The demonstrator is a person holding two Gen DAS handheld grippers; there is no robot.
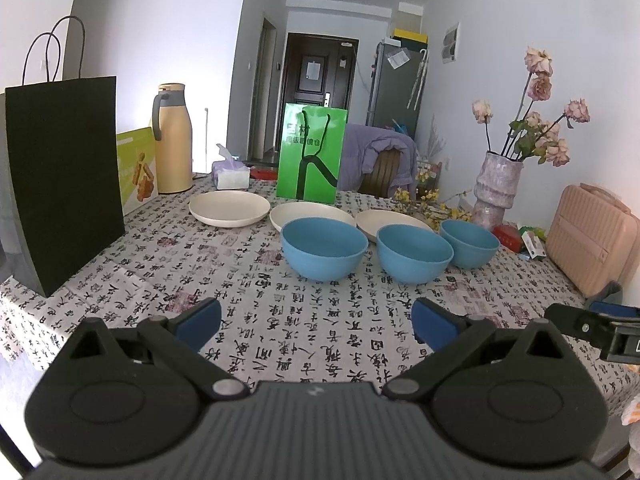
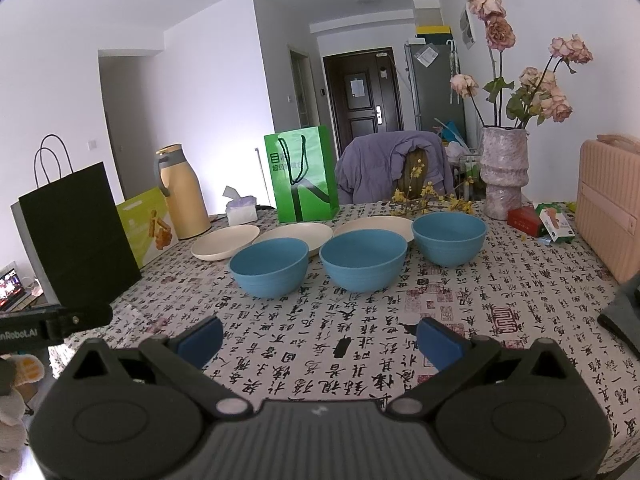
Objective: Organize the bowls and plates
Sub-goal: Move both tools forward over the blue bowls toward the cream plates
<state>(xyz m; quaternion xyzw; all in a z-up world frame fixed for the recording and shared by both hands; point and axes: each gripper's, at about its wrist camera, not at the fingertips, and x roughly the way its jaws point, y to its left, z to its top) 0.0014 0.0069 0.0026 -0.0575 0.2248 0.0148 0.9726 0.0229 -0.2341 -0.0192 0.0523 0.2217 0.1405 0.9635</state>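
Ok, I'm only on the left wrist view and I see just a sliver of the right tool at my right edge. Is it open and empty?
Observer: Yes. The right tool is open, with nothing between its blue pads. It is held over the tablecloth, short of the middle blue bowl.
Operator: Anything past the black paper bag on the left that I can't see?
Observer: A small lit screen, probably a laptop, sits below table level, left of the black paper bag.
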